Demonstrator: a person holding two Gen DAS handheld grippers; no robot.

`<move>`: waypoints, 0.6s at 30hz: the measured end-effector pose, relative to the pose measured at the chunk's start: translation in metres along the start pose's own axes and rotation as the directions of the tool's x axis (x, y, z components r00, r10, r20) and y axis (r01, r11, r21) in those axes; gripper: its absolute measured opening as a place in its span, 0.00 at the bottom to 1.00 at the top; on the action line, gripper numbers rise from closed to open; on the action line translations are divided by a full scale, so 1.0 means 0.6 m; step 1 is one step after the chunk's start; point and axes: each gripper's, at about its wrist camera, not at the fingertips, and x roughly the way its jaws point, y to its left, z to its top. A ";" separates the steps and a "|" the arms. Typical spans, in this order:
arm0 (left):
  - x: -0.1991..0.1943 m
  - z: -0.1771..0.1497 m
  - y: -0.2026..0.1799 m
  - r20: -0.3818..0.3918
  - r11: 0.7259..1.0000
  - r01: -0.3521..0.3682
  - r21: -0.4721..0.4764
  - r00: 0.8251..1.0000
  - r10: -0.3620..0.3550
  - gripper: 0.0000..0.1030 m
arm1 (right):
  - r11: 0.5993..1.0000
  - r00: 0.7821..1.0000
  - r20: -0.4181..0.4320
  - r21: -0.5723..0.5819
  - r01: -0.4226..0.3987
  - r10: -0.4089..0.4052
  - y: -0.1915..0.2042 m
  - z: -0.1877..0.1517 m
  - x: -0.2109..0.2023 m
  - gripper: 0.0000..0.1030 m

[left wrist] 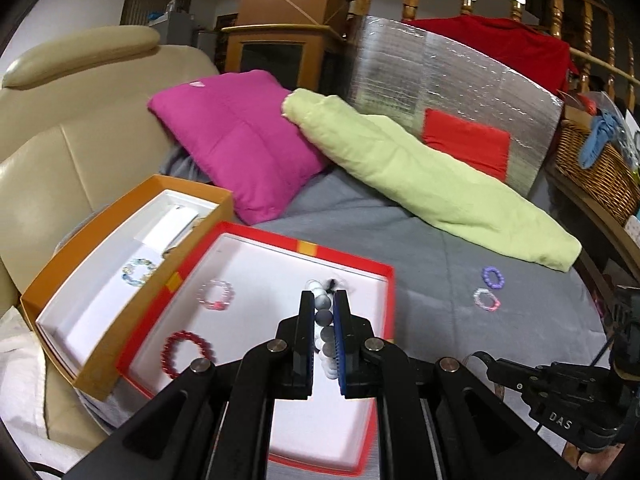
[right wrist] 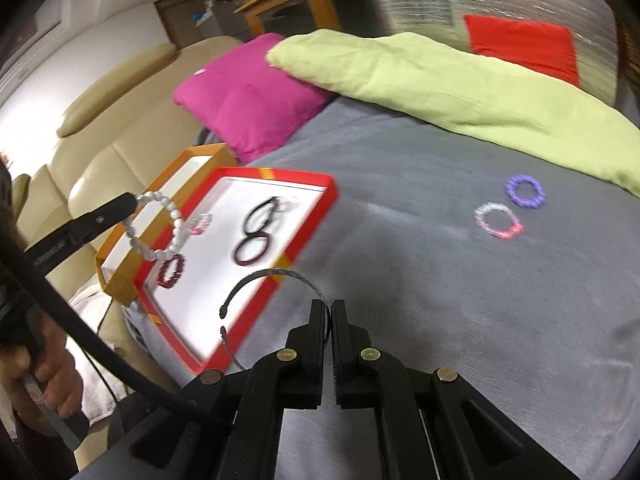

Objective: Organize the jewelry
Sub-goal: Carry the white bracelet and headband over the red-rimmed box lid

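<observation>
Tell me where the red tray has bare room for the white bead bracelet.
In the red tray, the bare patches are the near end, below the black hair ties, and its far left corner. The left side is crowded: pink bracelet, dark red bracelet.

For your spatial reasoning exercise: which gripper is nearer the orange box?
Left. The left gripper, holding a white bracelet, hangs over the orange box; the right gripper is over the grey bedspread.

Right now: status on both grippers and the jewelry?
Left gripper shut on white bead bracelet, above red tray. Right gripper shut on black headband. Two bracelets loose on grey blanket. Nothing blocking.
</observation>
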 end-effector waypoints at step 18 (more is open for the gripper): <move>0.067 -0.036 0.085 -0.109 0.999 -0.028 -0.042 0.994 0.023 0.09 | 0.987 0.995 -0.104 -0.163 -0.008 -0.009 0.125 0.041 0.132 0.04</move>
